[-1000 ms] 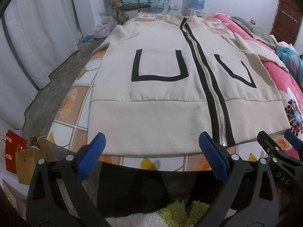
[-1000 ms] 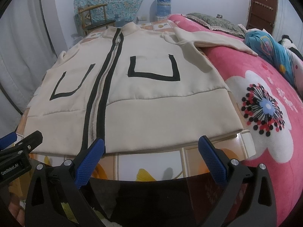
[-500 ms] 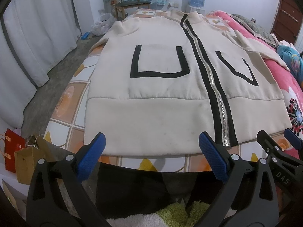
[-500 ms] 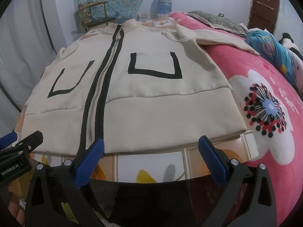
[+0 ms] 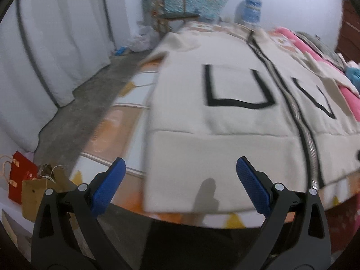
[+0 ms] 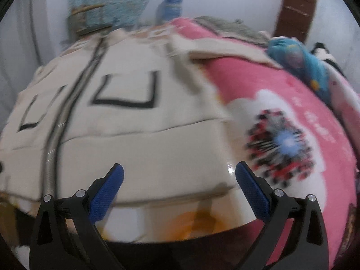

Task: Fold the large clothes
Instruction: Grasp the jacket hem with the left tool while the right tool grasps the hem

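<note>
A cream jacket of thick, matte, fleece-like cloth lies flat and face up on the bed, filling the centre and right of the left wrist view and the left and centre of the right wrist view. A metal zip edged with black bands runs up its front, black U-shaped outlines mark two squarish pockets, and a broad plain hem band crosses the bottom. One sleeve stretches toward the upper right over a fuzzy pink blanket printed with a white patch and a dark flower. Under the jacket the bed cover shows orange and white squares. The left gripper sits at the lower edge of its frame, its blue, finely dotted pads spread wide and holding nothing, framing the hem's lower left corner without touching it. The right gripper is likewise spread wide and empty, its pads bracketing the hem's lower right corner from just above. Both views are motion-blurred. White curtains hang at upper left, with a wooden chair and water bottle at the top.
</note>
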`<state>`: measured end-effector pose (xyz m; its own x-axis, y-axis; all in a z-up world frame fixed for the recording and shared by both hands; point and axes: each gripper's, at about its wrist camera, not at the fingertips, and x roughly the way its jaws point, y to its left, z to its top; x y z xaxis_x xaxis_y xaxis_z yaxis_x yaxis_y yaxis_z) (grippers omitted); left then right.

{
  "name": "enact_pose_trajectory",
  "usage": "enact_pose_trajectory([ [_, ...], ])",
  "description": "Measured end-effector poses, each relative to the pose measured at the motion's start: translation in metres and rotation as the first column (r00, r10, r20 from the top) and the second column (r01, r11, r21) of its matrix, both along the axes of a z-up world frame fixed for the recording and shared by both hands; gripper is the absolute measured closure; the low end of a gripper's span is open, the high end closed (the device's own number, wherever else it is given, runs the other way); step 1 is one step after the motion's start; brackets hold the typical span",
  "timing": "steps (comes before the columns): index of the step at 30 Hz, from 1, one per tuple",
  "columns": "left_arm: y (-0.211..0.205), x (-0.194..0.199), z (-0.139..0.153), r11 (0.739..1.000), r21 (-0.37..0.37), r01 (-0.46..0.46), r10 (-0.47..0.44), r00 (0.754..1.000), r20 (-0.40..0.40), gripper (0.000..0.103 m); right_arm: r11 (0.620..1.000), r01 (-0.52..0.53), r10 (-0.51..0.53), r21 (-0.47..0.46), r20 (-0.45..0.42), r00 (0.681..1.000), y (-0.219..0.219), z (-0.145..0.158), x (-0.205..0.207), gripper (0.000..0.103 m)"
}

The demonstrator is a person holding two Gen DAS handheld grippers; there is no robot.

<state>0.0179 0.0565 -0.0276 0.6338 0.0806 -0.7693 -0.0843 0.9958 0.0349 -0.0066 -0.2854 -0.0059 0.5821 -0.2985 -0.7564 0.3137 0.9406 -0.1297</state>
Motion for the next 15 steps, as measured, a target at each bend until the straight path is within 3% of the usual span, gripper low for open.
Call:
enact_pose_trajectory([
  [5,0.022,0.012,-0.010,0.999,-0.027,-0.028,0.029,1.000,0.006,0.008,0.997,0.073,-0.072,0.037,-0.015,0.997,-0.046,-0.008,0.005,0.009],
  [9,0.021,0.019,-0.017,1.000,-0.027,0.000,0.001,1.000,0.006,0.010,0.994,0.082,-0.079,0.078,-0.045,0.996,-0.061,-0.019,0.013,0.022],
  [11,0.019,0.023,-0.022,0.999,-0.032,0.015,-0.015,1.000,-0.001,0.022,0.990,0.077,-0.070,0.121,-0.055,0.996,-0.065,-0.024,0.016,0.029],
  [15,0.020,0.027,-0.022,0.997,-0.071,0.030,-0.028,0.999,0.020,0.032,0.981,0.076,-0.070,0.181,-0.042,0.997,-0.074,-0.025,0.024,0.034],
])
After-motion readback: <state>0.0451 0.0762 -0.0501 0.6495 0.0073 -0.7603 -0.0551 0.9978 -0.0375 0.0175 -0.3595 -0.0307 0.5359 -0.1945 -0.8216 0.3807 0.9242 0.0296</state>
